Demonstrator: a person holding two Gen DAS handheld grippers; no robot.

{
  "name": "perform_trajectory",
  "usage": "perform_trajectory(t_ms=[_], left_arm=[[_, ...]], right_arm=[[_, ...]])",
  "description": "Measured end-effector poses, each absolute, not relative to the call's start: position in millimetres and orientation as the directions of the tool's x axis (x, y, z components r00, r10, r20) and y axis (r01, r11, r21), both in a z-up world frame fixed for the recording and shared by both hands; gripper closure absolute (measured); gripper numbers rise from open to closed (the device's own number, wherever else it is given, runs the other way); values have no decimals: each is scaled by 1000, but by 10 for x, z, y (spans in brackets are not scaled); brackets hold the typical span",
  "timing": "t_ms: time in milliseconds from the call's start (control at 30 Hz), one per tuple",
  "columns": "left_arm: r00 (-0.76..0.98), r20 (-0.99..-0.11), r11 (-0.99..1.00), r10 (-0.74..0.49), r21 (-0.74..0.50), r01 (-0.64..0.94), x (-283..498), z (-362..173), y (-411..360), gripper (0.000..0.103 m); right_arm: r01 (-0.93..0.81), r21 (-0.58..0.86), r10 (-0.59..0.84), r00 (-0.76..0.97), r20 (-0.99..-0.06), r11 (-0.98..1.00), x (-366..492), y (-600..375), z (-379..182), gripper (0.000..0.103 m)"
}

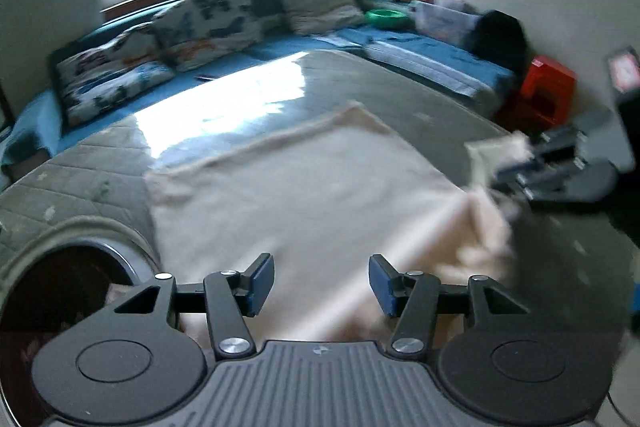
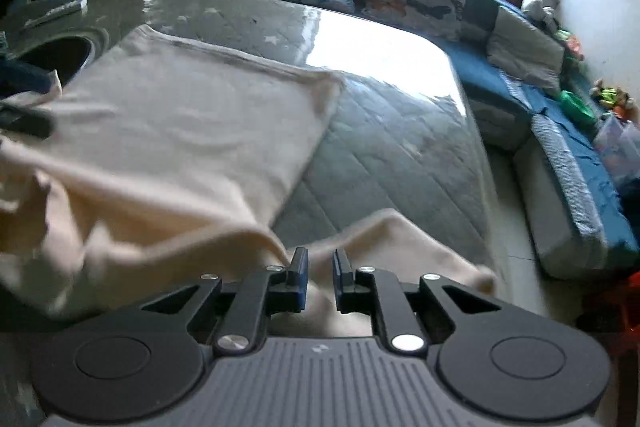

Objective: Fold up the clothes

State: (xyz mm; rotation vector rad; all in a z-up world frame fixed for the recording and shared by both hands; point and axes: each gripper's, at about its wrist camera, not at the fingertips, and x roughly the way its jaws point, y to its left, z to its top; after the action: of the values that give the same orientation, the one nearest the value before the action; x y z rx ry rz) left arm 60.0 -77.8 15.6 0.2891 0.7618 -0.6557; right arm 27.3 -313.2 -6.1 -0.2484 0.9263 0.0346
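A cream garment (image 1: 304,187) lies spread on the grey table (image 1: 400,87). The left gripper (image 1: 322,285) is released above it; the right gripper (image 2: 320,277) stands slightly parted, cloth between, not pinched.

The left gripper (image 1: 322,285) sits at the lower centre of its own view, tilted downward with its jaws standing well apart and nothing between them, while the right gripper (image 2: 321,281), likewise tilted downward at lower centre, shows only a narrow gap between its jaws.
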Motion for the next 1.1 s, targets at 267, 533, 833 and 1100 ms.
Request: perform_trajectory(t_ms=[267,533,833,1100], left_arm=[[557,-731,768,-394,71,637,352,-49,-887,49],[566,-724,763,-395,84,640,216,-124,-945,85],[588,-697,777,-411,69,625,63,-18,-830,97],[581,-685,786,-439,21,618,-28,95,-713,97]], right_arm=[[-70,-181,-100,614,-783,981,-167,-3217,-3,92],[-119,-139,-18,692,-721,983,-394,-3030,281,92],[-320,-55,198,704,-682,946,-417,-2468,482,92],[-428,-37,273,639,-719,903,-330,-2022,260,85]])
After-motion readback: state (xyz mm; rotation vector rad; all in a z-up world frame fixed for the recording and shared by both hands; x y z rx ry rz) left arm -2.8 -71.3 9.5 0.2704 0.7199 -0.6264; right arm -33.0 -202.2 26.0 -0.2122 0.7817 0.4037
